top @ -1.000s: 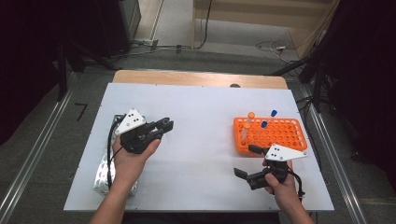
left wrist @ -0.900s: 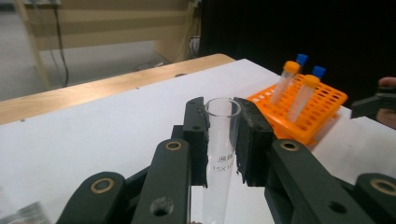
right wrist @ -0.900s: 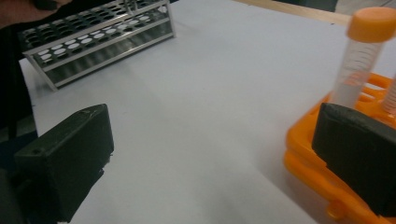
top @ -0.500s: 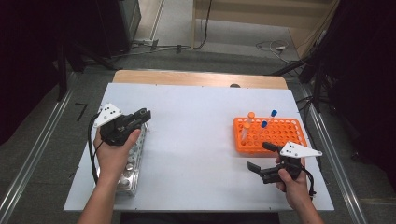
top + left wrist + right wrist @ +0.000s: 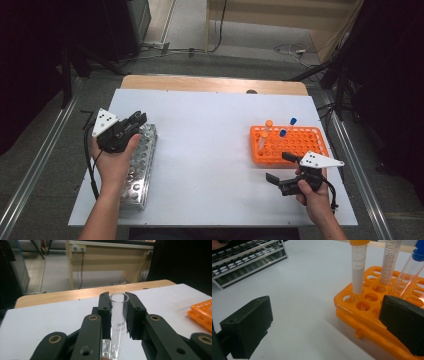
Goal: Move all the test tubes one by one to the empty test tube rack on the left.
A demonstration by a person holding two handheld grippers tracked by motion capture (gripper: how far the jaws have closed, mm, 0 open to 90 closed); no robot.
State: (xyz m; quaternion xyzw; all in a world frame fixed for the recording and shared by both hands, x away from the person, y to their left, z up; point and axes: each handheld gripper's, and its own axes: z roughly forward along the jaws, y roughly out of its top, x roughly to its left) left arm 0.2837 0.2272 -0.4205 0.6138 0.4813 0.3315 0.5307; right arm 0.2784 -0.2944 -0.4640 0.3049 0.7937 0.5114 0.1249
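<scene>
1. High view: left gripper (image 5: 131, 125) sits near the table's (image 5: 210, 150) left edge, above the metal rack (image 5: 139, 165); wide bare room lies mid-table.
2. It pinches a clear glass tube (image 5: 117, 322), open-topped, upright.
3. Right gripper (image 5: 280, 172), jaws spread, sits beside the orange rack (image 5: 295, 147).

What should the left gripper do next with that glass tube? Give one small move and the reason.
Probably lift it straight up. The left gripper is shut on the clear glass tube, whose lower end seems to sit in the metal rack, so a straight lift would likely free it.
</scene>
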